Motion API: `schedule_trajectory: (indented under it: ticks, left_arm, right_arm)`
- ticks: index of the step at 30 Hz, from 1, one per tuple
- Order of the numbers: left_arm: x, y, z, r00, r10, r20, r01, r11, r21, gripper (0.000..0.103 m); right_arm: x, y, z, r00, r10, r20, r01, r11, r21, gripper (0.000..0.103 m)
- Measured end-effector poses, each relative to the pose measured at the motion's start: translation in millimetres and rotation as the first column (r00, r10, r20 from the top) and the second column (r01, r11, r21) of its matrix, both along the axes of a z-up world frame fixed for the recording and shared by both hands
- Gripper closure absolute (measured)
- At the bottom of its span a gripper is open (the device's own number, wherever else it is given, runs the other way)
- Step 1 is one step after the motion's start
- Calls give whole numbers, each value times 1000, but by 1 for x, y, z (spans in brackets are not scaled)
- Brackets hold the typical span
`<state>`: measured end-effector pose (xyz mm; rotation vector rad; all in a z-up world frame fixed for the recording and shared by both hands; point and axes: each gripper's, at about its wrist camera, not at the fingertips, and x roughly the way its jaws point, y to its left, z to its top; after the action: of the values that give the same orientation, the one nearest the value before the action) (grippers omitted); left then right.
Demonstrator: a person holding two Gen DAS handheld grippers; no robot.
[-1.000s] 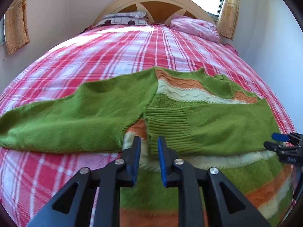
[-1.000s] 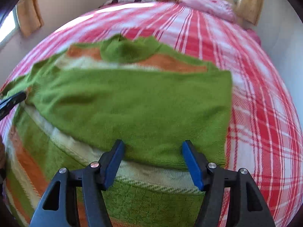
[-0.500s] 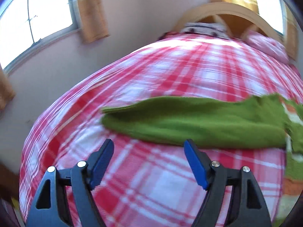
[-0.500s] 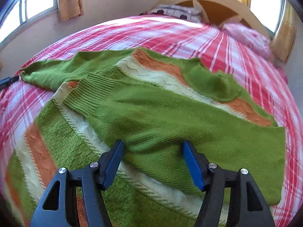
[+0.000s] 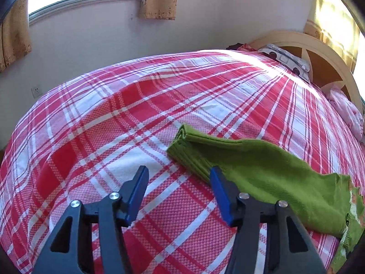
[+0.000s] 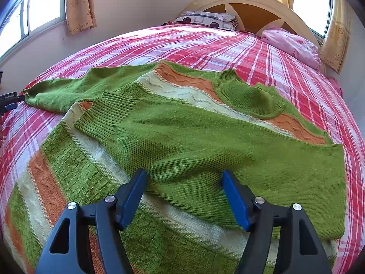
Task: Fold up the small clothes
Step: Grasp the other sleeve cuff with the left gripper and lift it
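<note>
Now, step in hand: folding the sleeves of the green knitted sweater with orange and cream stripes [image 6: 182,137]. One sleeve already lies across the chest; the other, the plain green knitted sleeve with a ribbed cuff [image 5: 262,169], lies stretched out straight toward the left side edge of the bed.
Sweater place: spread flat on the red-and-white checked bedspread [image 5: 114,118], near the foot edge of the bed, neckline pointing toward the curved wooden headboard [image 6: 246,6].
Next move, as I judge it: the left gripper [image 5: 178,194] needs to drop onto the ribbed cuff, pinch both layers, and carry it over the body to lie on the already folded sleeve.
Left gripper pose: low over the bedspread, pointing across the bed toward the side wall; its jaws stand wide apart and hold nothing. The right blue pad [image 5: 219,194] is close to the cuff edge, though I cannot tell if it touches it; the left pad is over bare bedspread.
Right gripper pose: the right gripper [image 6: 184,196] hangs above the lower chest, over the folded sleeve, aimed toward the headboard; jaws spread wide, nothing between them.
Risk: the loose knit may drag or bunch if only one layer is caught.
Background: a grey patterned pillow [image 6: 205,18] and a pink crumpled cloth [image 6: 292,43] sit at the head edge.
</note>
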<state>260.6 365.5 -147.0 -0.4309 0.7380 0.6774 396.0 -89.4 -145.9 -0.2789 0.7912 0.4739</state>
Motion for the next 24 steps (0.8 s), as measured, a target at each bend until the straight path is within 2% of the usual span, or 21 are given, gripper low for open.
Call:
schedule_trajectory:
  ticks: [4,5,6,7,8,10,12,17,21,24]
  left_arm:
    - [20,8,-7,998,-2,-68,2,1000,2,45]
    - [22,9,-5,998,6,-66,-5,1000,13,52]
    - [24,10,-4,998,3,-68,-2,1000,14,77]
    - [27,11,-4,998,-11,-67,12,1000,6,91]
    - [27,11,-3,998,-18,-67,18,1000,8,96]
    - [27,7,0,997,-36,-71,37,999,14,97]
    - [22,5,6,998,-45,-43,44,999,-14,98]
    - [0,5,31,996,-58,71,66,992,-110,98]
    - [-7,4,52,985,-73,154,102,976,-191,98]
    - [-6,-5,66,977,-99,191,137,971,-197,98]
  right_arm:
    - [-1,0,0,1000,-3,7,3,1000,-5,32]
    - [-1,0,0,1000,-5,9,5,1000,-5,31]
    - [-1,0,-1,1000,-7,9,7,1000,-5,31]
    - [-1,-1,-1,1000,-8,8,8,1000,-4,30]
    - [0,-1,-1,1000,-9,6,9,1000,-1,30]
    - [0,-2,-1,1000,-12,3,12,1000,5,29]
    - [1,-3,-1,1000,-15,2,15,1000,7,28]
    - [1,-2,-1,1000,-19,5,19,1000,3,26]
    - [1,-2,-1,1000,-21,4,21,1000,3,26]
    - [2,-3,-1,1000,-22,-1,22,1000,8,25]
